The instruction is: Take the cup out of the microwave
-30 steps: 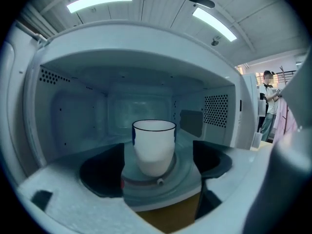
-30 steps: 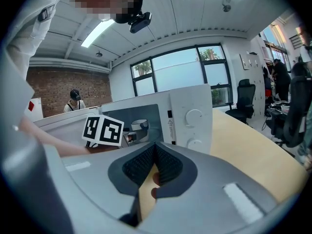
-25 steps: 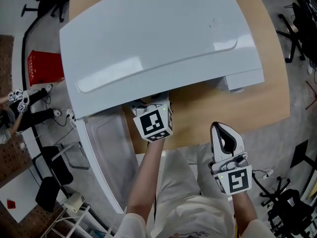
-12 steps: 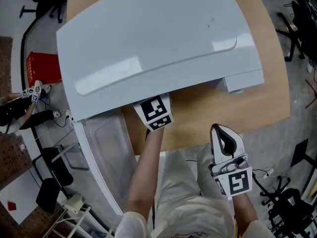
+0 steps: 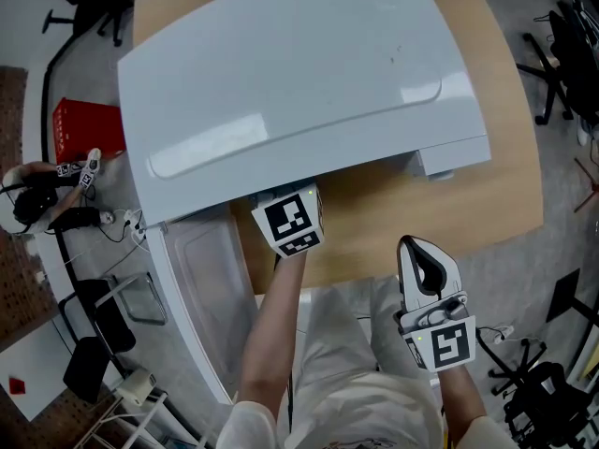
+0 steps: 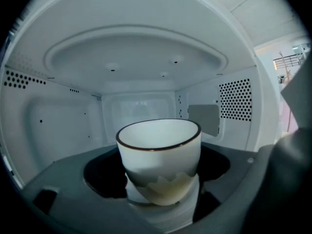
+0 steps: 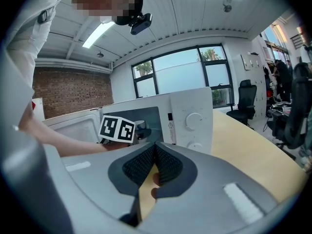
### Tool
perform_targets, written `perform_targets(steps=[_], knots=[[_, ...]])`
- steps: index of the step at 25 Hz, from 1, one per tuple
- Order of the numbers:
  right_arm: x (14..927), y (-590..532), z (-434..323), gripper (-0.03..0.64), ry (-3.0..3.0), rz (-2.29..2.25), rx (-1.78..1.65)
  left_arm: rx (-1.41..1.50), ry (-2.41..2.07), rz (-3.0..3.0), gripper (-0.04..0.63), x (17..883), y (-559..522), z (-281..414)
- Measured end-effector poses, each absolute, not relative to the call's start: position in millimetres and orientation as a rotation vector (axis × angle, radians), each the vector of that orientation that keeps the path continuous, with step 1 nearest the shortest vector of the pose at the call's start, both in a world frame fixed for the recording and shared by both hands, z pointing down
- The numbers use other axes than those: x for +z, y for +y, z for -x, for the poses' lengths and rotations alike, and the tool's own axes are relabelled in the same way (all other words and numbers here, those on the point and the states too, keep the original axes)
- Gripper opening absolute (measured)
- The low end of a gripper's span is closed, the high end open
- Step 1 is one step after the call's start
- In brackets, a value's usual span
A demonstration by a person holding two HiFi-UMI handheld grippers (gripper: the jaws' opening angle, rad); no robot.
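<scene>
At the tabletop's point(image 5: 449, 204) near-left corner, the microwave point(image 5: 281, 73) door point(image 5: 201, 279) hangs open past the edge. Your left gripper point(image 5: 285, 211) reaches into the cavity. The cup point(image 6: 159, 155), white with a dark rim, stands upright mid-cavity, between that gripper's fingers point(image 6: 53, 184). Those fingers have just been closing in but are spread even so: dark gaps show on both sides of the cup, and no contact is seen. Further right, off the near edge, your right gripper point(image 5: 423, 251) holds nothing. Its fingers point(image 7: 170, 167) are pressed together and aimed toward the microwave's dial panel point(image 7: 195, 123).
</scene>
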State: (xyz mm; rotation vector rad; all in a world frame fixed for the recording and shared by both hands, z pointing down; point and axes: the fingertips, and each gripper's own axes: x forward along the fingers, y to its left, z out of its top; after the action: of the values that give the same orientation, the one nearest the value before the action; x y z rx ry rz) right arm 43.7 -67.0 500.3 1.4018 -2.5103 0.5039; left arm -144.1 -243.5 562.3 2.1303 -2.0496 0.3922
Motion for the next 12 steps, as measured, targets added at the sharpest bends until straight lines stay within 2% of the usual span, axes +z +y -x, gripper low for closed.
perform_targets(steps=[12], knots=[[482,-61,-36,0.008,-2.52,-1.364,0.446,0.411,-2.031,-2.146,0.399,533,-192,130]])
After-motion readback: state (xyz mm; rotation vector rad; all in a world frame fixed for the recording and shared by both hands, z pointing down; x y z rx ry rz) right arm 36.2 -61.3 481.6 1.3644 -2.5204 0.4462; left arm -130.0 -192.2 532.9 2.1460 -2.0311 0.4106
